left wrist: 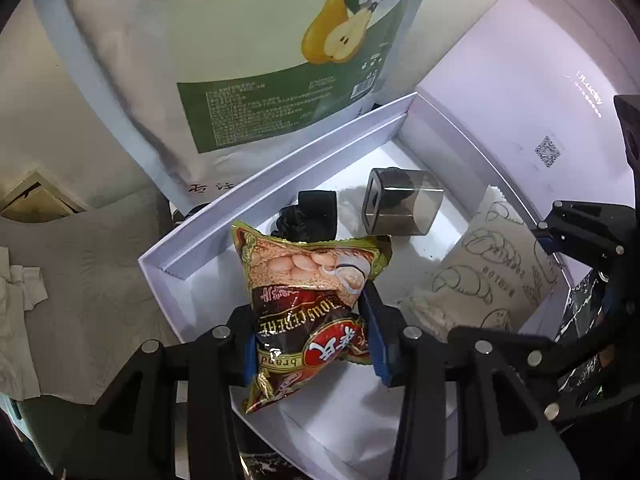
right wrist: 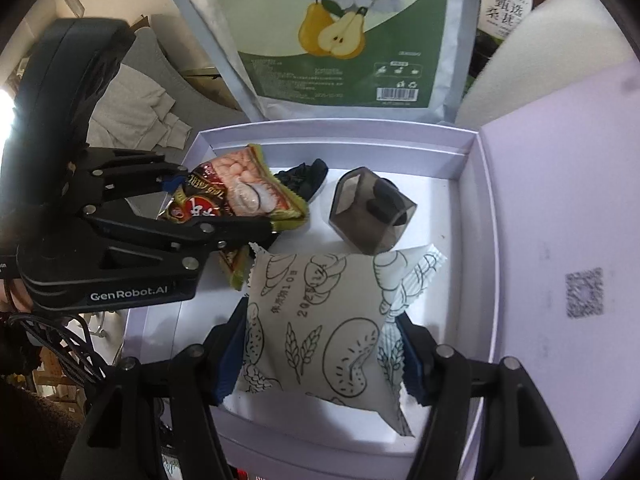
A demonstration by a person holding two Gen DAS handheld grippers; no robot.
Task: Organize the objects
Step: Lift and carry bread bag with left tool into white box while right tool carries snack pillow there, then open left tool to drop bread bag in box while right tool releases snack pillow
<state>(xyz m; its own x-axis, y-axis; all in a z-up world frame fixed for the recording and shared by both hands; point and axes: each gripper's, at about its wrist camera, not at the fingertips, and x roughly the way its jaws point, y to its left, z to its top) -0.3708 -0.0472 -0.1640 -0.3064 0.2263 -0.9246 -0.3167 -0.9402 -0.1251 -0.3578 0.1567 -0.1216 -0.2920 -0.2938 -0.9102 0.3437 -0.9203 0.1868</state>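
You are holding both packets over the open white box (right wrist: 476, 184), left gripper (left wrist: 312, 340) clamped on the red cereal-bread packet (left wrist: 308, 304), right gripper (right wrist: 320, 356) clamped on the beige printed packet (right wrist: 320, 320), likely to set them beside the dark cube (right wrist: 368, 212).

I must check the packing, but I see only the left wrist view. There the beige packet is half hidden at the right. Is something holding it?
Observer: Yes. The right gripper is shut on the beige packet, one pad on each side edge.
Operator: What is printed on its lower half?
Observer: Line drawings: wheat ears and a bean shape.
Operator: Is something standing behind the white box on the right?
Observer: Yes, a package with a purple label, beside the pear bag.
Operator: Whose brand is on the left gripper?
Observer: Its body reads GenRobot.AI, and it grips the red snack bag.
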